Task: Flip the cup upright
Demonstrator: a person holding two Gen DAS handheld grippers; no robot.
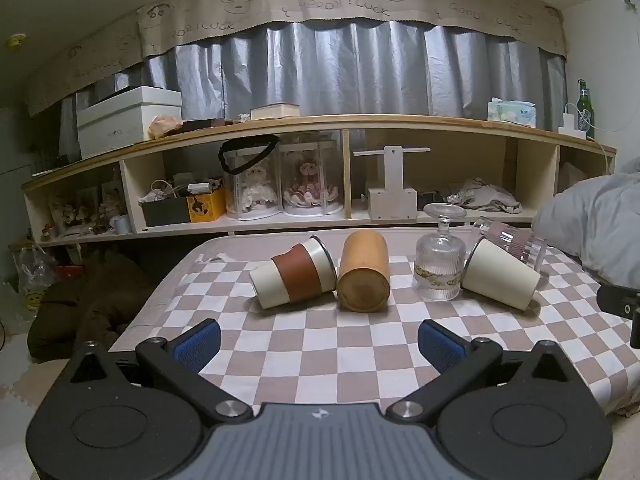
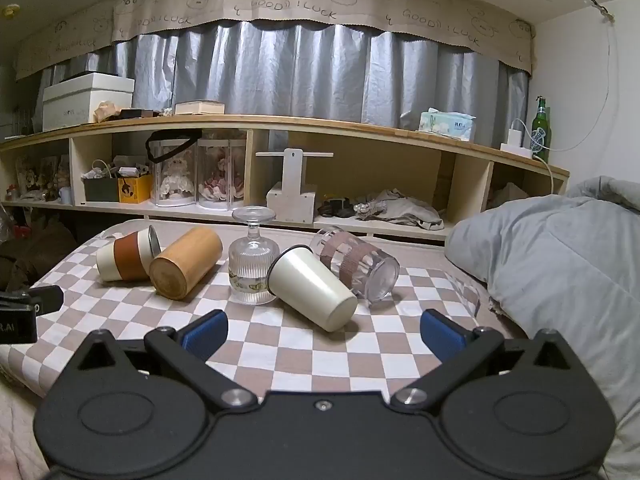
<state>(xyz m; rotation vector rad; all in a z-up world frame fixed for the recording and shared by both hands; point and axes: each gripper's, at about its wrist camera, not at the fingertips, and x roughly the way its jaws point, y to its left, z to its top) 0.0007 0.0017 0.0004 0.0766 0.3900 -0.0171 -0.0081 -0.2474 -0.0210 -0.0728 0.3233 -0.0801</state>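
Note:
Several cups lie on a checkered cloth [image 1: 320, 344]. A white cup with a brown sleeve [image 1: 294, 276] [image 2: 126, 258] lies on its side at the left. A wooden cup [image 1: 364, 276] [image 2: 186, 262] lies beside it. A stemmed glass [image 1: 440, 264] [image 2: 253, 260] stands upside down. A cream cup [image 1: 500, 274] [image 2: 312, 288] lies on its side, leaning on the glass. A clear tumbler with a brown band [image 1: 516, 238] [image 2: 356, 266] lies behind it. My left gripper [image 1: 320, 342] is open and empty, in front of the wooden cup. My right gripper [image 2: 324, 334] is open and empty, just short of the cream cup.
A grey duvet [image 2: 552, 264] rises at the right of the cloth. A long wooden shelf [image 1: 320, 124] with boxes and doll cases runs behind. The bed edge drops to the floor at the left, where a dark bundle [image 1: 92, 296] lies. The other gripper's tip shows at each view's side.

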